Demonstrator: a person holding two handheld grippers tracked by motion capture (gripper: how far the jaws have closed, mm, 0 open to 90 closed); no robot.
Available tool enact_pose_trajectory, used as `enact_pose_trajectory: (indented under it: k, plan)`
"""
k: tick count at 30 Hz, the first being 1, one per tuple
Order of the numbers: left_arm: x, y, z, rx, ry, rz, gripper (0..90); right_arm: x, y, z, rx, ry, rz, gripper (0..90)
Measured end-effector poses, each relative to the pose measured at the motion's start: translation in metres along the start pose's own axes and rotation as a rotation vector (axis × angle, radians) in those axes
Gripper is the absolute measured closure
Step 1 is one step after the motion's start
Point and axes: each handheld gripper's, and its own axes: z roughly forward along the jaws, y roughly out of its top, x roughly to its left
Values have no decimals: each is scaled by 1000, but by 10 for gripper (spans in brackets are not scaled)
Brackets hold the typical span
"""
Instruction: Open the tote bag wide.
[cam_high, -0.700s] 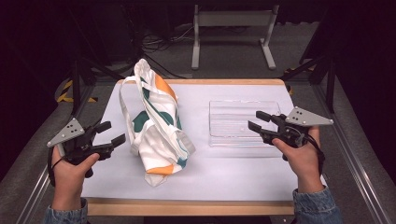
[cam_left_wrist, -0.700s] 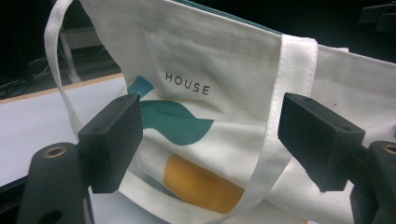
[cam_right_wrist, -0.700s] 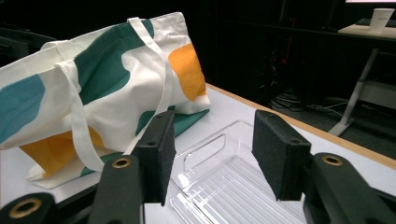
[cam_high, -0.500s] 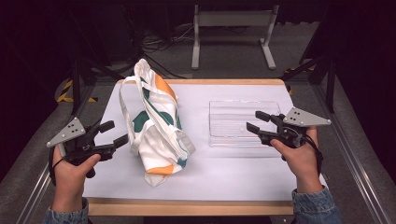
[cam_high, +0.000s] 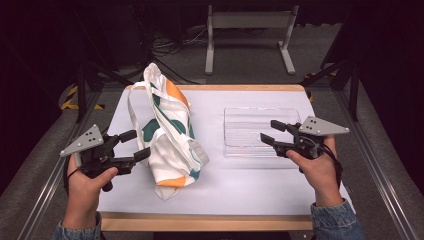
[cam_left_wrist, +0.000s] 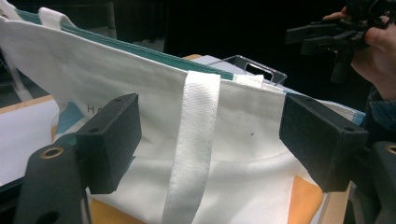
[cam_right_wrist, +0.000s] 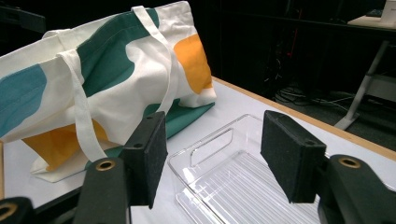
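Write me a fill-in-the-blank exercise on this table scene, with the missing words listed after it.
1. The white cloth tote bag with green and orange patches lies to the ____ of the clear plastic tray in the high view.
2. The left tongs stand ____, beside the bag.
3. The right tongs hover over the ____.

Missing words: left; open; tray

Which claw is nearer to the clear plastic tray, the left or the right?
Right. The right claw hovers at the clear plastic tray's near right edge; the left claw is beyond the white canvas tote bag.
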Motion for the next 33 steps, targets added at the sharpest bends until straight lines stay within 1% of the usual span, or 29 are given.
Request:
enact_pose_trajectory:
  k: [1,4,6,7,8,10,12,13,17,18,20,21,22,23,24,26,28,29,32,33]
  plan:
    - [0,0,3,4,4,8,215,0,0,0,2,1,0,415]
    - [0,-2,11,21,4,2,214,0,-1,2,8,2,0,414]
    - [0,-2,13,27,6,6,215,1,-1,2,8,5,1,414]
    - [0,-3,17,32,13,5,215,1,-1,2,8,5,1,414]
    - [1,-3,20,36,11,4,217,2,-1,3,9,6,2,414]
    - [2,-4,25,41,9,3,237,2,-1,3,12,8,0,415]
    - [3,-5,29,55,6,7,279,3,-1,5,16,13,-4,415]
    - [4,-5,30,59,6,8,279,3,-1,5,16,13,-4,415]
    - [4,-7,33,73,5,26,417,5,-2,7,18,18,-5,415]
    - [4,-7,33,78,3,37,467,5,-2,7,20,18,-7,415]
    - [4,-7,33,81,3,44,578,6,-2,8,22,21,-8,415]
    - [4,-7,32,82,9,50,638,6,-2,8,23,22,-8,415]
    - [5,-7,32,79,11,54,679,7,-2,8,23,24,-10,415]
    - [5,-7,31,75,8,47,685,7,-2,9,24,24,-11,415]
    - [6,-7,31,78,7,57,699,7,-2,9,24,24,-12,415]
    - [5,-7,30,75,0,55,783,8,-2,9,24,27,-12,416]
    - [5,-7,30,76,-5,57,828,8,-1,10,23,26,-13,421]
    - [5,-6,29,76,-4,66,845,8,-1,10,21,25,-13,424]
    - [5,-6,28,77,-3,63,854,9,0,10,17,33,-10,439]
    - [5,-6,28,80,-6,58,854,10,1,11,14,43,-5,452]
